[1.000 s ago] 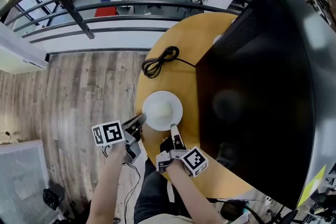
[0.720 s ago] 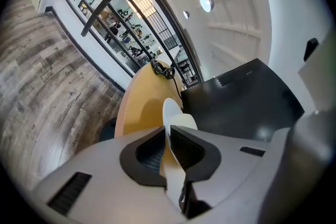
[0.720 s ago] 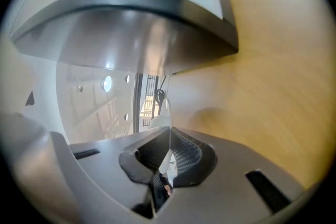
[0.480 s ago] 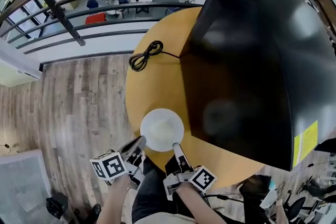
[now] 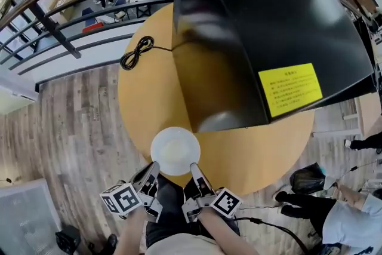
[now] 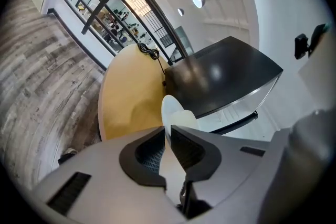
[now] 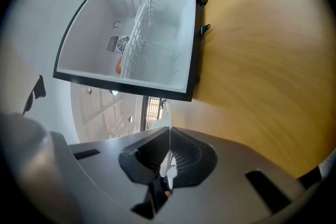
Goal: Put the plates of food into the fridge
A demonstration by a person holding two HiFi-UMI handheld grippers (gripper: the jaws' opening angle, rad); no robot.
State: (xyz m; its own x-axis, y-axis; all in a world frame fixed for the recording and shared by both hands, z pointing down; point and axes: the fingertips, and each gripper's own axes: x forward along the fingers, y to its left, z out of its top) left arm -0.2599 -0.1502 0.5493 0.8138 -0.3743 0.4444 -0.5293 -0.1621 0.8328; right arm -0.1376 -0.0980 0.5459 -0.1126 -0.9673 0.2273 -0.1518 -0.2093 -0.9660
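Round wooden surface (image 5: 140,104) carries black fridge (image 5: 268,21); plate of food (image 5: 175,151) over its near edge, rim clamped by left tool (image 5: 152,171) and right tool (image 5: 194,170). Likely carry step; next: bring plate level to fridge's open front.

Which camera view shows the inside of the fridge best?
The right gripper view: it looks straight into the open fridge, showing its white walls and a wire shelf. The head view shows only the black top with a yellow label; the left gripper view shows only the dark outside.
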